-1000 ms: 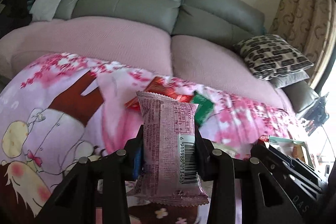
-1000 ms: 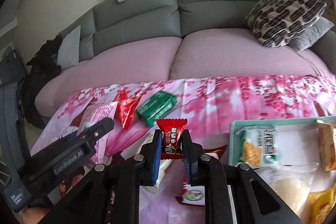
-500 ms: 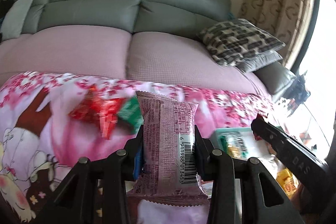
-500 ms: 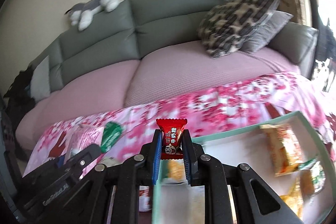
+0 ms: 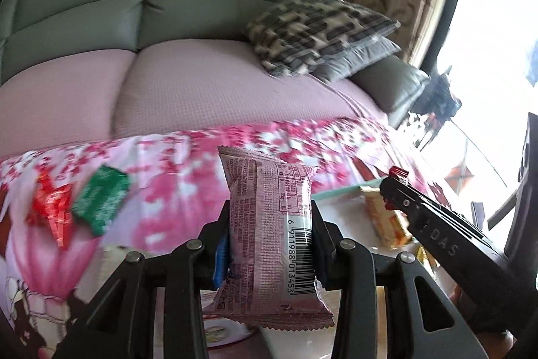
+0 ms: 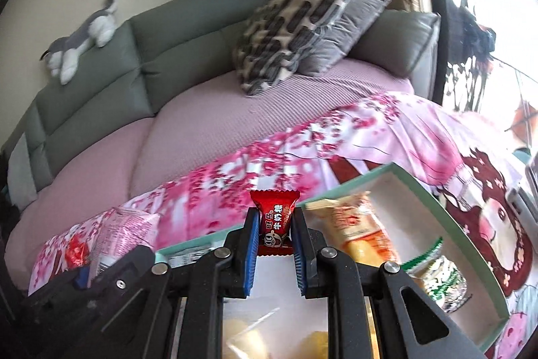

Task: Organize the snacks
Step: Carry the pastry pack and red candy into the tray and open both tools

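Note:
My left gripper point(image 5: 270, 221) is shut on a pink snack pack point(image 5: 269, 234) with a barcode, held upright above the near edge of the white box point(image 5: 339, 190). My right gripper point(image 6: 275, 224) is shut on a small red milk candy point(image 6: 274, 217), held over the teal-rimmed white box point(image 6: 433, 194). The right gripper also shows in the left wrist view point(image 5: 393, 187), over the box. The box holds an orange-yellow snack pack point(image 6: 356, 227) and a green-white pack point(image 6: 437, 275). A red wrapper point(image 5: 50, 207) and a green pack point(image 5: 101, 201) lie on the pink floral cloth point(image 5: 188, 177) to the left.
A grey sofa with a pink cover point(image 5: 201, 83) stands behind the table, with patterned pillows point(image 6: 289, 22) and a plush dog point(image 6: 80, 39) on its back. A curtain and bright window point(image 5: 487, 39) are to the right.
Both grippers have swung to the right with their snacks; the box has come under the right gripper and nearer the left one. The red and green packs shifted to the left of view.

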